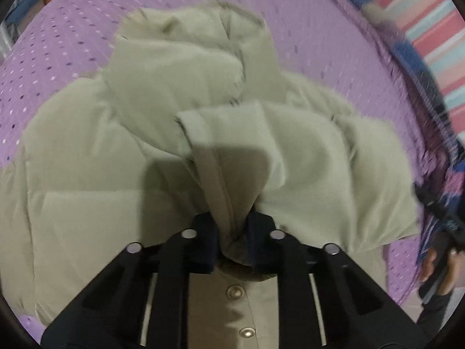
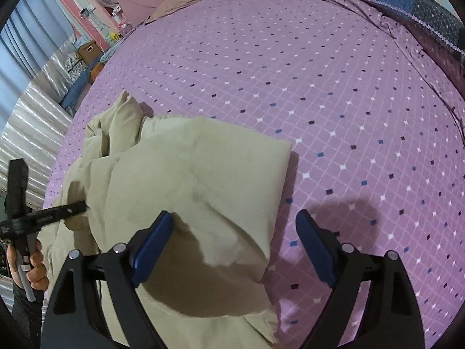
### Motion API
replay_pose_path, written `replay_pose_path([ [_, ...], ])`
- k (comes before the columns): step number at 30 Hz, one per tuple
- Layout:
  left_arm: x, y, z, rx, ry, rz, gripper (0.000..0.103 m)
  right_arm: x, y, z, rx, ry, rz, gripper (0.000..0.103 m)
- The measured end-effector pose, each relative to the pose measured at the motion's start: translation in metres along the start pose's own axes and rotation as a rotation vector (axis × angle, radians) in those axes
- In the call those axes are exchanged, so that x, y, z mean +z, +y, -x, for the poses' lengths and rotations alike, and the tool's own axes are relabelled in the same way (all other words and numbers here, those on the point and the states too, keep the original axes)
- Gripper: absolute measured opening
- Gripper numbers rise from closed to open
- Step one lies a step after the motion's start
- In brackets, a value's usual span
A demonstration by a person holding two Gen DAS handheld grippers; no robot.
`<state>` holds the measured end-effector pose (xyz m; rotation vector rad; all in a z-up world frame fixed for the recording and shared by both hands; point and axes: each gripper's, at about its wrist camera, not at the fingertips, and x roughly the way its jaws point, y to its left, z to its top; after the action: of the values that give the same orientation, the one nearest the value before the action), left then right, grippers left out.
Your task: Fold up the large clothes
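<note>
Pinching a bunched fold of the pale green padded jacket point(image 1: 232, 133), the left gripper point(image 1: 232, 232) is clamped shut on it. The right gripper point(image 2: 232, 250) is held wide apart, one of its fingers point(image 2: 151, 247) over the jacket's corner, nothing gripped. The jacket is spread on the purple bed point(image 2: 319, 87); a matching hold on that corner is judged advisable before folding.

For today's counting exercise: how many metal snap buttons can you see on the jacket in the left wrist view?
2. One snap sits on the jacket strip just below the fingers; the second snap is lower, near the bottom edge. More may be hidden under folds.
</note>
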<state>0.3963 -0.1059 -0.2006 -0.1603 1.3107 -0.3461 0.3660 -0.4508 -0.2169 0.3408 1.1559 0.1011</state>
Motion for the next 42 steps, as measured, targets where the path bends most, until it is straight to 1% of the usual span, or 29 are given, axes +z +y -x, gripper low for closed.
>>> replay_pose_path([
  [1,-0.002,0.007,0.010,-0.016,-0.024,0.014,0.011,-0.001,0.004,0.001,0.005,-0.001,0.004,0.087],
  [3,-0.009,0.021,0.035,0.010,-0.084,0.023,0.011,-0.002,0.011,0.002,0.012,-0.006,0.014,0.087],
  [6,-0.022,0.042,0.062,0.028,-0.129,0.040,0.010,-0.007,0.035,0.002,0.021,-0.019,0.053,0.087],
  [8,-0.037,0.065,0.084,0.055,-0.152,0.055,0.010,-0.010,0.052,0.001,0.017,-0.026,0.093,0.087],
  [10,-0.052,0.084,0.094,0.044,-0.147,0.066,0.011,-0.013,0.069,0.001,0.014,-0.038,0.135,0.087],
  [12,-0.066,0.095,0.094,0.088,-0.149,0.051,0.012,-0.015,0.086,-0.003,0.002,-0.040,0.175,0.087],
  [13,-0.069,0.100,0.090,0.110,-0.138,0.037,0.012,-0.016,0.091,-0.007,-0.005,-0.033,0.186,0.087],
  [15,-0.075,0.114,0.071,0.093,-0.088,0.064,0.013,-0.017,0.097,-0.017,-0.024,-0.016,0.195,0.087],
  [16,-0.077,0.119,0.066,0.085,-0.081,0.073,0.013,-0.019,0.099,-0.021,-0.032,-0.009,0.197,0.087],
  [19,-0.080,0.123,0.063,0.089,-0.100,0.089,0.021,-0.023,0.102,-0.025,-0.065,-0.008,0.212,0.087],
  [21,-0.079,0.128,0.072,0.098,-0.107,0.096,0.031,-0.025,0.101,-0.022,-0.082,-0.014,0.222,0.087],
  [22,-0.078,0.128,0.079,0.111,-0.121,0.095,0.035,-0.025,0.101,-0.020,-0.092,-0.019,0.229,0.087],
  [24,-0.076,0.131,0.093,0.137,-0.150,0.091,0.048,-0.025,0.100,-0.016,-0.118,-0.031,0.240,0.087],
  [26,-0.077,0.133,0.105,0.171,-0.173,0.091,0.053,-0.024,0.098,-0.007,-0.142,-0.052,0.249,0.087],
  [27,-0.073,0.132,0.111,0.188,-0.184,0.092,0.060,-0.024,0.099,-0.004,-0.148,-0.063,0.250,0.088],
  [28,-0.072,0.134,0.120,0.197,-0.193,0.090,0.065,-0.024,0.101,0.000,-0.152,-0.083,0.256,0.088],
  [29,-0.071,0.131,0.125,0.198,-0.205,0.089,0.073,-0.025,0.105,0.005,-0.156,-0.104,0.263,0.089],
  [30,-0.072,0.129,0.130,0.193,-0.217,0.086,0.080,-0.028,0.109,0.010,-0.166,-0.130,0.273,0.093],
  [32,-0.077,0.120,0.132,0.179,-0.225,0.056,0.084,-0.031,0.116,0.015,-0.184,-0.164,0.283,0.098],
  [33,-0.078,0.109,0.129,0.177,-0.223,0.033,0.084,-0.033,0.119,0.017,-0.181,-0.177,0.280,0.099],
  [34,-0.082,0.104,0.126,0.176,-0.219,0.018,0.084,-0.036,0.120,0.018,-0.158,-0.180,0.262,0.098],
  [35,-0.084,0.094,0.120,0.178,-0.216,-0.001,0.084,-0.038,0.118,0.017,-0.130,-0.171,0.236,0.098],
  [37,-0.090,0.080,0.108,0.184,-0.218,-0.022,0.080,-0.042,0.112,0.014,-0.082,-0.156,0.175,0.098],
  [38,-0.091,0.072,0.099,0.184,-0.211,-0.033,0.068,-0.046,0.109,0.012,-0.042,-0.154,0.157,0.098],
  [39,-0.092,0.065,0.089,0.189,-0.195,-0.047,0.047,-0.049,0.106,0.009,-0.024,-0.149,0.145,0.098],
  [40,-0.093,0.062,0.083,0.200,-0.183,-0.055,0.037,-0.052,0.105,0.007,-0.031,-0.148,0.142,0.097],
  [41,-0.093,0.059,0.076,0.219,-0.174,-0.060,0.021,-0.054,0.105,0.004,-0.033,-0.147,0.145,0.087],
  [42,-0.094,0.059,0.072,0.234,-0.172,-0.059,0.011,-0.057,0.105,0.000,-0.030,-0.143,0.152,0.065],
])
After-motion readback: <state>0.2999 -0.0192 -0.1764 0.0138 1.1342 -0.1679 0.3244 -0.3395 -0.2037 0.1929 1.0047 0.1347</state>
